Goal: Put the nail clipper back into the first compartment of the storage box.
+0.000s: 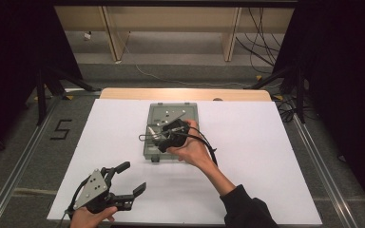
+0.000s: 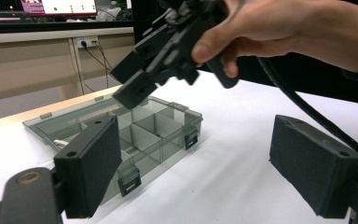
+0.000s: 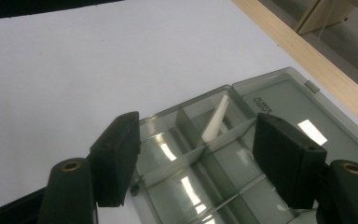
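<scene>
Table (image 1: 247,190) w/ white sheet is the biggest thing I see; wooden far edge shows past the sheet in the high view. The compartment box (image 1: 172,145), grey see-through plastic, lid flipped open toward the far edge, sits about mid-table, closer to the far edge than the near one.

My right gripper (image 1: 164,137) hangs over the box's open compartments, hand wrapped round it, cable looping off to the right. Claw is released: jaws stand apart, nothing between the pads. The right gripper view confirms it, I look straight down between both black pads (image 3: 121,154) onto the dividers. That view also gives me what the high view doesn't: a small white strip (image 3: 216,119) lying slanted in one far compartment next to the lid hinge. High view too coarse for that.

My left gripper (image 1: 126,183) is by the near-left corner of the table, well apart from the box, grey plate on top. Claw released too, jaws wide, empty.

Left gripper view gives the side-on look: box latches (image 2: 129,181) on the front wall, and the right gripper (image 2: 135,79) clear above the box, not touching it.
</scene>
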Demonstrator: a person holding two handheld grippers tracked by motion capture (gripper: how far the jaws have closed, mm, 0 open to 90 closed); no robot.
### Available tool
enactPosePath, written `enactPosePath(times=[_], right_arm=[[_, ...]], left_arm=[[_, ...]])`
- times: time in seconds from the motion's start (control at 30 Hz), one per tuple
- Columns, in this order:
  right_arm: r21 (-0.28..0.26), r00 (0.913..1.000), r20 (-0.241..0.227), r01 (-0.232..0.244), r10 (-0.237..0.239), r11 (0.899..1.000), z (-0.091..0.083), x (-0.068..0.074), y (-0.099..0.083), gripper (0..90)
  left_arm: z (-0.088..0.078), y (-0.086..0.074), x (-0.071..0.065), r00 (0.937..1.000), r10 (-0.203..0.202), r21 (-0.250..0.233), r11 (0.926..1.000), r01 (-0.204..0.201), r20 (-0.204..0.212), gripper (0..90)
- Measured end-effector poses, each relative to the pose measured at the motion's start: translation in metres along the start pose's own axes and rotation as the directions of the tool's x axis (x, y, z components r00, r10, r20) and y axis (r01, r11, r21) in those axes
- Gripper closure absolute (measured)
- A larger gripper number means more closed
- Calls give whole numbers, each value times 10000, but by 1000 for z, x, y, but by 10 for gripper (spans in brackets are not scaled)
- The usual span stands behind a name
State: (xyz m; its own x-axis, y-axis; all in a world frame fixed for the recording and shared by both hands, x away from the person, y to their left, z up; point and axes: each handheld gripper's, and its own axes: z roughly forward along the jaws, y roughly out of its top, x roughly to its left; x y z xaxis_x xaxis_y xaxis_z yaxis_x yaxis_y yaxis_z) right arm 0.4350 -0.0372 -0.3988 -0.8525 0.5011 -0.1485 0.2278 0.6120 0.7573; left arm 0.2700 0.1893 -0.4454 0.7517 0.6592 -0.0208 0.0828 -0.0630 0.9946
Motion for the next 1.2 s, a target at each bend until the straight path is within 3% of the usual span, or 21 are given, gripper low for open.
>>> enactPosePath(times=[0.1,0.17,0.33,0.47,0.8,0.83,0.9,0.93,1.07,1.1,1.13,1.2], right_arm=[[122,9999,-108,129,-128,9998,-7,5,-4,298],[-72,9999,67,102,-102,9999,-7,6,-6,297],[-228,10000,-72,-5,3,9997,-16,7,-10,296],[-333,9999,-152,-55,50,9994,-21,8,-16,296],[-815,9995,-232,-242,224,9964,-38,11,-27,287],[-926,9995,-228,-259,239,9954,-41,12,-27,282],[-975,9995,-208,-257,238,9949,-42,12,-28,277],[-985,9995,-203,-267,248,9948,-42,12,-28,277],[-1119,9996,-140,-255,241,9934,-45,12,-30,275],[-1113,9994,-168,-308,291,9933,-46,12,-32,274],[-1147,9994,-197,-322,302,9929,-47,12,-33,273],[-1236,9995,-133,-307,293,9919,-50,12,-35,256]], left_arm=[[-1,1,-1,10000,-38,74,10000,38,-55,161],[-1,1,-2,9999,-127,65,9999,128,-66,161],[-1,2,1,9996,259,24,9997,-259,-122,161],[-2,0,-2,9998,-181,189,9997,181,-32,161],[-2,1,-3,9998,-207,217,9995,209,-82,161],[-4,1,0,9996,257,612,9978,-248,-140,161],[-5,2,2,9989,446,767,9961,-432,-167,161],[-3,1,-2,10000,-38,352,9994,41,-82,161],[-4,1,-1,10000,45,428,9991,-43,-40,161],[-1,1,-5,9987,-498,-55,9987,498,-81,161],[1,0,-7,9971,-750,-267,9968,747,-90,161],[1,1,-7,9970,-766,-287,9967,764,-84,161]])
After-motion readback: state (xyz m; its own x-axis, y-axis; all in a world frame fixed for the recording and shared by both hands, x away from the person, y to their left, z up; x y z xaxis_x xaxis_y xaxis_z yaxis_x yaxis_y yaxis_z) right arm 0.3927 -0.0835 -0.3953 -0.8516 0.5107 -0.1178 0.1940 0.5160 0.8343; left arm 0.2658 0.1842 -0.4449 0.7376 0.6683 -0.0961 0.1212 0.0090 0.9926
